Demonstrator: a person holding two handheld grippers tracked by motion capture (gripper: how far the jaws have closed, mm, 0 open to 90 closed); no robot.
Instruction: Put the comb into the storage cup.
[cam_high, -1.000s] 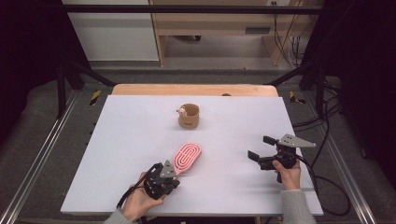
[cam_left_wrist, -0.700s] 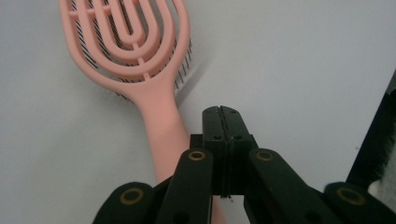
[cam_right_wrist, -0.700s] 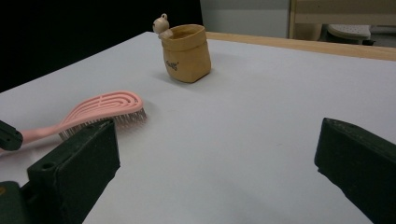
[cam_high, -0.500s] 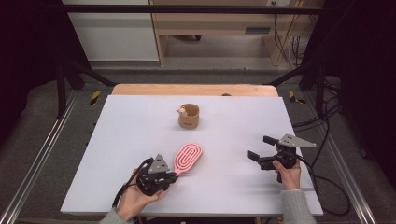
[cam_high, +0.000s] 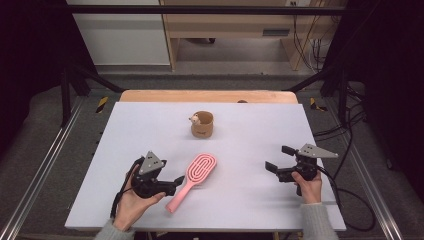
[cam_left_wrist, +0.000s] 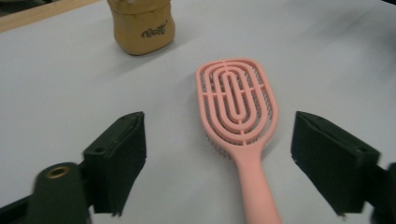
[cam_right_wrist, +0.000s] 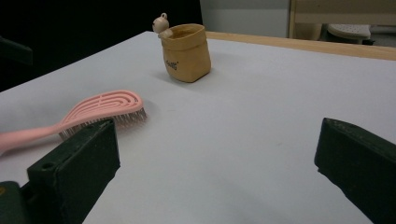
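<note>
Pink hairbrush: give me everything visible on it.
The pink hairbrush looks like one-piece matte plastic: an oval head with an open back of nested loop ribs and a slim, straight handle. It lies flat on the white table, bristles down, head toward the tan cup, handle toward the person. The left gripper hangs above the handle, jaws just opened and wide either side of it, not touching. Only the table touches it.
</note>
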